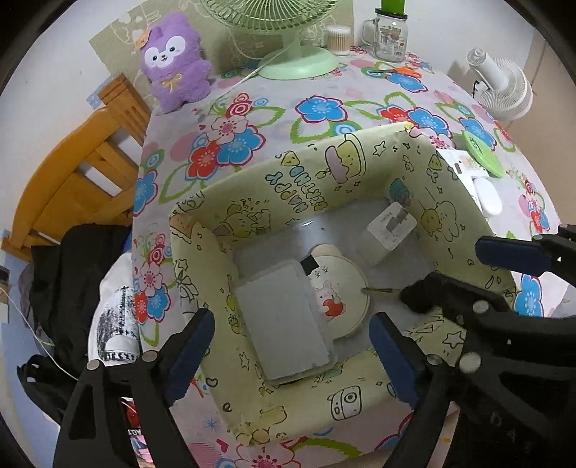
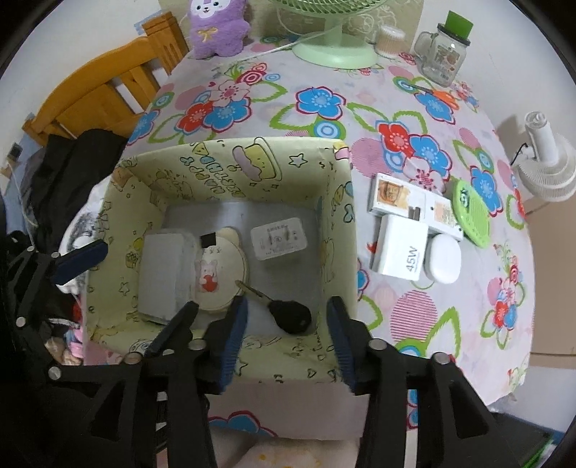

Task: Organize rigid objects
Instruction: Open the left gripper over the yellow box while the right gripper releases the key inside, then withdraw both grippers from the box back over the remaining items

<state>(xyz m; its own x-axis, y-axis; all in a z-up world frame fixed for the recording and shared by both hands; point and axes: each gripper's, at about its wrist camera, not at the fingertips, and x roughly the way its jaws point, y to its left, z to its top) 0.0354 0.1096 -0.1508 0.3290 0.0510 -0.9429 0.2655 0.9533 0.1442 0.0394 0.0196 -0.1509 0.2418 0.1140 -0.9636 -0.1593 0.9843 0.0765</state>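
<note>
Both claws hang open and empty over the box on the table: left claw above the grey case, right claw above the key

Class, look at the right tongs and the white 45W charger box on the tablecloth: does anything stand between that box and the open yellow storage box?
Only the yellow storage box's own side wall; white 45W charger box lies just outside it.

A pale wall stands behind the flower-clothed counter; an orange wooden chair sits just beside the counter's far-left corner.
</note>
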